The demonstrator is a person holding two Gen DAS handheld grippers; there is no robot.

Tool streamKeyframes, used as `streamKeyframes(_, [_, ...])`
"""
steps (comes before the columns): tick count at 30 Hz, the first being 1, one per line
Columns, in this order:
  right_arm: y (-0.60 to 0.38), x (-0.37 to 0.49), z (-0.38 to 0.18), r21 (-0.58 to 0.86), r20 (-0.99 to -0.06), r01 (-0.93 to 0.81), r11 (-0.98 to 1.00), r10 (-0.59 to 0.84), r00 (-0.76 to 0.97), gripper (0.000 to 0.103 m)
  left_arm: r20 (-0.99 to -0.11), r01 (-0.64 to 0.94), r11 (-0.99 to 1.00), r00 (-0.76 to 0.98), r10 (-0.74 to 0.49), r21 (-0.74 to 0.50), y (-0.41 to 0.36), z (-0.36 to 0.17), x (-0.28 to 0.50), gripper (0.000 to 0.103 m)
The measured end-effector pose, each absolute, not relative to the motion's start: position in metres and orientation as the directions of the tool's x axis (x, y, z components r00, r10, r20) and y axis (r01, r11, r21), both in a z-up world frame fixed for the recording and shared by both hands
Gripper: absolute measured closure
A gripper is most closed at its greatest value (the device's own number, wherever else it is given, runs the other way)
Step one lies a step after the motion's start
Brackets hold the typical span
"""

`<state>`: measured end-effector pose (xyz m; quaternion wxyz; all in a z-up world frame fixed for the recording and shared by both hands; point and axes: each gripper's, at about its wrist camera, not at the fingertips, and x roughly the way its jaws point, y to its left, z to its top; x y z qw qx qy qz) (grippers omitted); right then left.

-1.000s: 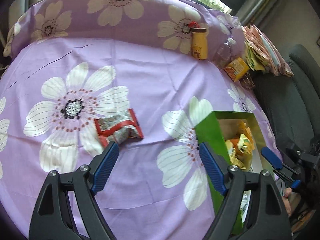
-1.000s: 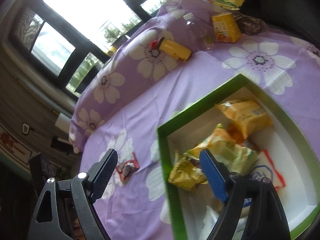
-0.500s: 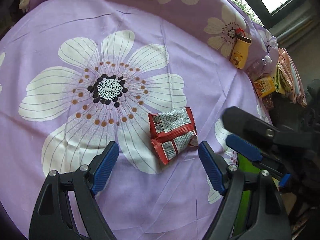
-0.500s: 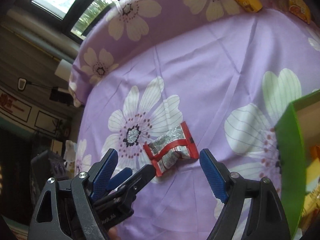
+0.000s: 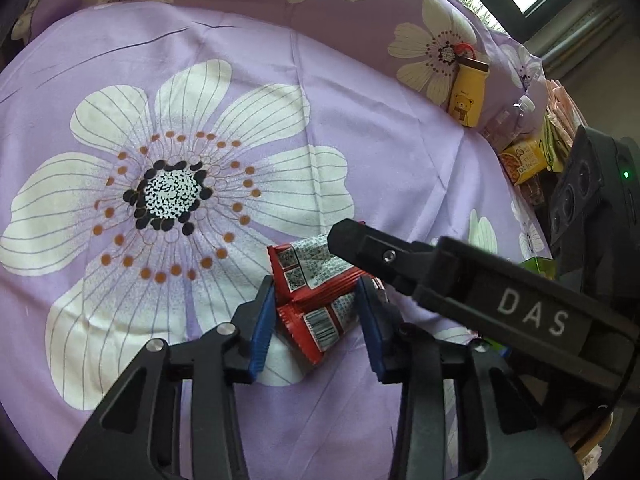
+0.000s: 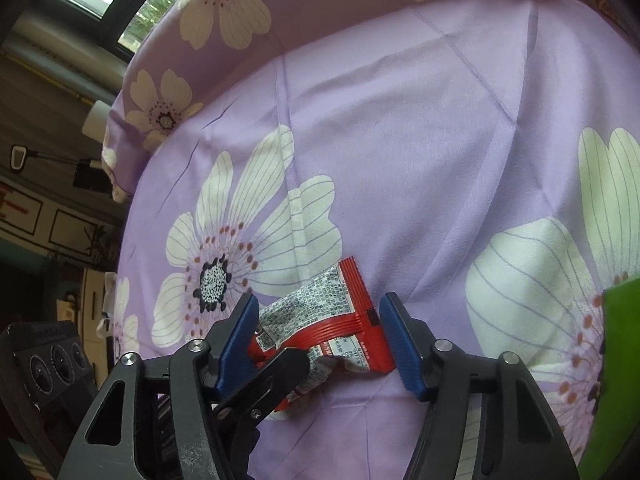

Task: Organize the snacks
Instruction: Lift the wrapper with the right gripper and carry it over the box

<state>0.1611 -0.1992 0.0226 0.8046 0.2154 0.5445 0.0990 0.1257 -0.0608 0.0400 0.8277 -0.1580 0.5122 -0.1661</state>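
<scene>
A red and silver snack packet (image 5: pixel 316 292) lies on the purple flowered cloth (image 5: pixel 240 40); it also shows in the right wrist view (image 6: pixel 320 316). My left gripper (image 5: pixel 318 320) has closed in around the packet's near end, its blue pads touching both sides. My right gripper (image 6: pixel 320 340) straddles the same packet from the other side, jaws partly open, pads close to its edges. The right gripper's body crosses the left wrist view. The green snack box (image 6: pixel 616 360) shows at the right edge.
A yellow bear bottle (image 5: pixel 468 92), a clear plastic bottle (image 5: pixel 510 116), an orange juice carton (image 5: pixel 524 160) and stacked snack packs (image 5: pixel 560 120) sit at the far right of the cloth. The cloth drops off at the far edge toward windows.
Both grippers have moved in onto the red packet. The left jaws have narrowed from wide open onto the packet; the right jaws have narrowed around it.
</scene>
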Motion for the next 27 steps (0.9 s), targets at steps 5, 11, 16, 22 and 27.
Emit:
streamKeyframes(5, [-0.201,0.147,0.03,0.44,-0.847,0.091,0.893,0.379,0.374,0.045,-0.79,0.156,0.907,0.449,-0.418,-0.392,-0.069,0.058,0.111,0.066])
streamKeyframes(11, [-0.213,0.109,0.073,0.434,-0.81,0.084,0.897,0.347,0.473,0.045,-0.741,0.259,0.885,0.483,-0.466,-0.387,-0.085,0.098,0.079,0.066])
streamKeyframes(16, [-0.235,0.064,0.114,0.413,-0.769,0.105,0.905,0.285,0.572,0.044,-0.701,0.367,0.846,0.479,-0.529,-0.387,-0.115,0.127,0.048,0.066])
streamKeyframes(22, [-0.275,0.008,0.14,0.399,-0.743,0.188,0.897,0.197,0.64,0.044,-0.678,0.492,0.782,0.425,-0.599,-0.383,-0.158,0.144,0.011,0.066])
streamKeyframes(27, [-0.309,-0.032,0.148,0.385,-0.738,0.28,0.879,0.111,0.666,0.044,-0.673,0.576,0.721,0.359,-0.647,-0.385,-0.196,0.144,-0.013,0.066])
